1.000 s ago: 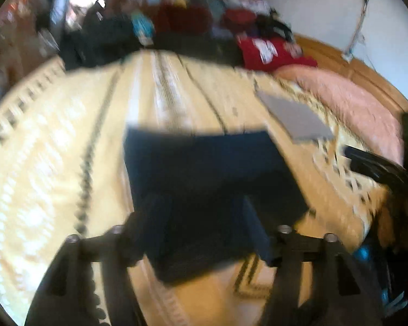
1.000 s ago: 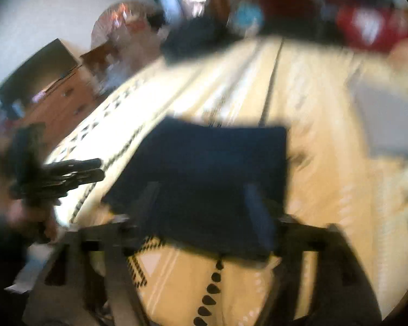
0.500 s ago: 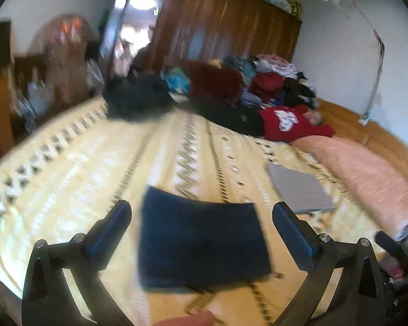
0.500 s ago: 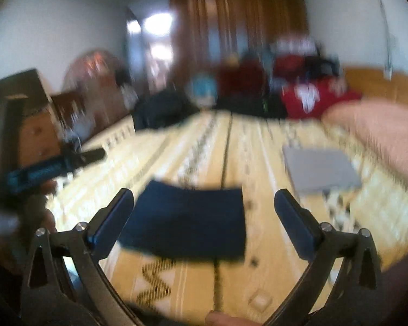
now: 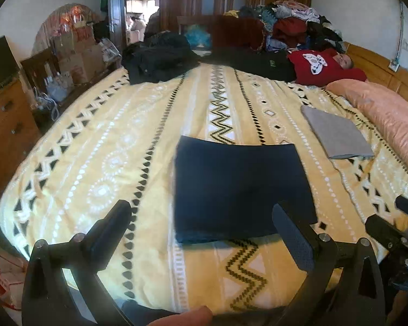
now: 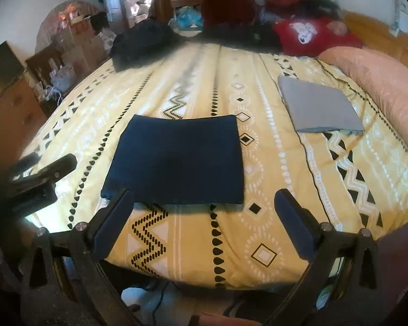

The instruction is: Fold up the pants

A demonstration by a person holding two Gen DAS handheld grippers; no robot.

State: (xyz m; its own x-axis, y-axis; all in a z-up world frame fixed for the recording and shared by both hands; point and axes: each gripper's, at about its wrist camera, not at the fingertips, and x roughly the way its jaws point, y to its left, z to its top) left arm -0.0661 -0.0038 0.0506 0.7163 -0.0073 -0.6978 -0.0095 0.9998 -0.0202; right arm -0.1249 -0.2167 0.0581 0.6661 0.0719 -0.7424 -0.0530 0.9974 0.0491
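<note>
The pants (image 5: 239,190) lie folded into a flat, dark blue rectangle on the yellow patterned bedspread (image 5: 122,141), near the edge of the bed closest to the cameras. Both grippers hang above that edge with their jaws spread wide and nothing between the pads — no cloth is pinched or touched by either one.

In the left wrist view, the left gripper (image 5: 201,225) frames the near edge of the pants: the left finger sits off to the side over bare bedspread, while the right finger overlaps the near right corner of the fabric in the picture, held above it. In the right wrist view, the right gripper (image 6: 204,203) sits just short of the pants — the left fingertip lines up with the near left corner, and the right finger is well to the side over the bedspread.

A folded grey cloth (image 5: 337,133) lies apart to the right, beside a pink pillow (image 5: 389,114). A heap of clothes (image 5: 285,32) is piled at the far end.
</note>
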